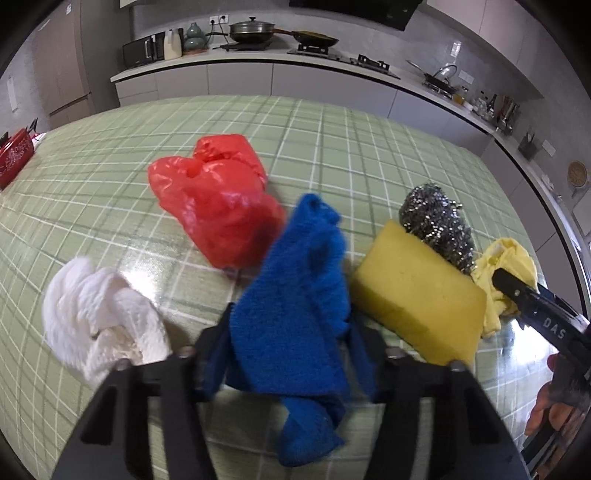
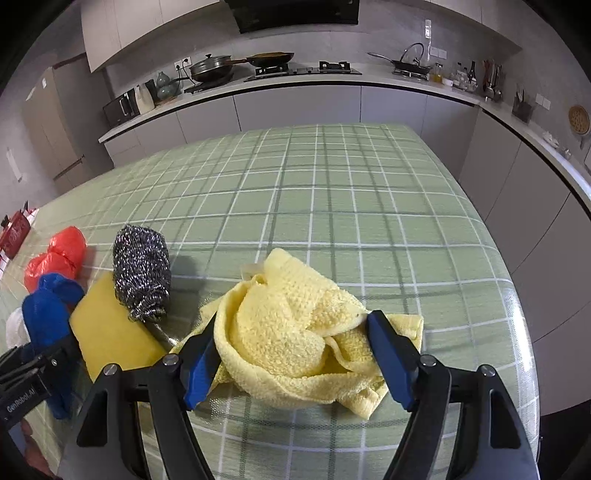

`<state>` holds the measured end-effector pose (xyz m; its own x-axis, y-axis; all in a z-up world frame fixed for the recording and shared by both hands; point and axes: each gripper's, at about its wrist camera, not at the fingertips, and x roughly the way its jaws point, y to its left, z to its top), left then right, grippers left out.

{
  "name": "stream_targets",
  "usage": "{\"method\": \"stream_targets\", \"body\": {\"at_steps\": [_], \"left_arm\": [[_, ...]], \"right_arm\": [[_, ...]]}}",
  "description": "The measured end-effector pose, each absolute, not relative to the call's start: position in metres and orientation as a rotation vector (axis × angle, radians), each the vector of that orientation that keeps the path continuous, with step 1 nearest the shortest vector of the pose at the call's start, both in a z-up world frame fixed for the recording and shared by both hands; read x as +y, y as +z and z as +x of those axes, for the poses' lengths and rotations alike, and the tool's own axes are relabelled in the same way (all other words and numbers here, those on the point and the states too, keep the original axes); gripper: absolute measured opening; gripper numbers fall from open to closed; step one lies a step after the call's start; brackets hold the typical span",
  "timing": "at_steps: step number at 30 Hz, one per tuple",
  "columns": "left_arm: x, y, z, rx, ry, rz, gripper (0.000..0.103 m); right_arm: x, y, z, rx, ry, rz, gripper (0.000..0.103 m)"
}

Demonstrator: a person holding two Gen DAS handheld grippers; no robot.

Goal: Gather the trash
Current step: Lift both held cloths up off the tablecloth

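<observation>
From the left wrist view, a table point(image 1: 110, 206) covered by a glossy green checked cloth is seen, with a grey kitchen behind it. A long white counter point(image 1: 258, 66) runs along the far wall and bends down the right side; a lidded pan point(image 1: 252, 30), a frying pan point(image 1: 314, 37), a microwave point(image 1: 143, 53) and a pale jug point(image 1: 173, 44) are set on it. A red box point(image 1: 14, 158) lies at the table's left edge. The left gripper point(image 1: 288, 332) is clamped on a blue cloth point(image 1: 299, 288), which bunches between the jaws and droops below them. On the cloth-covered surface are spread a crumpled white paper towel point(image 1: 99, 314), a red plastic bag point(image 1: 218, 206), a yellow sponge point(image 1: 417, 291) and a steel scourer point(image 1: 439, 225) touching the sponge's far side. The right gripper's finger is seen at the right edge over a yellow cloth point(image 1: 506, 266).

From the right wrist view, the same table and counter are shown, with grey cabinets point(image 2: 295, 107) beneath the counter. The right gripper point(image 2: 291, 343) has its jaws apart, one on each side of the crumpled yellow cloth; whether the pads press on it cannot be told. The sponge and scourer lie to the left.
</observation>
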<state>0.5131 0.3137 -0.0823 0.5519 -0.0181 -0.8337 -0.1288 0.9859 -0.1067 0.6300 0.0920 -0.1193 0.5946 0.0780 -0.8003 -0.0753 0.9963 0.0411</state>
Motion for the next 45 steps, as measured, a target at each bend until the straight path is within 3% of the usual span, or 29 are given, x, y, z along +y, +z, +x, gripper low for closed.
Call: {"method": "stream_targets", "body": {"at_steps": [11, 15, 18, 21, 29, 45], "left_arm": [[0.312, -0.079, 0.506, 0.995, 0.034, -0.193, 0.043], [0.311, -0.077, 0.502, 0.989, 0.027, -0.188, 0.043], [0.312, -0.08, 0.506, 1.001, 0.044, -0.184, 0.048], [0.312, -0.08, 0.508, 0.999, 0.043, -0.184, 0.049], [0.311, -0.077, 0.498, 0.979, 0.025, -0.184, 0.038], [0.28, -0.043, 0.437, 0.893, -0.033, -0.182, 0.038]], "right_arm": [[0.081, -0.116, 0.623, 0.939, 0.09, 0.042, 0.045], [0.07, -0.114, 0.615, 0.954, 0.103, 0.095, 0.044], [0.068, -0.115, 0.612, 0.946, 0.093, 0.09, 0.053], [0.069, -0.116, 0.613, 0.941, 0.089, 0.088, 0.054], [0.061, -0.114, 0.601, 0.933, 0.095, 0.135, 0.041], [0.037, -0.078, 0.529, 0.861, 0.181, 0.21, 0.04]]}}
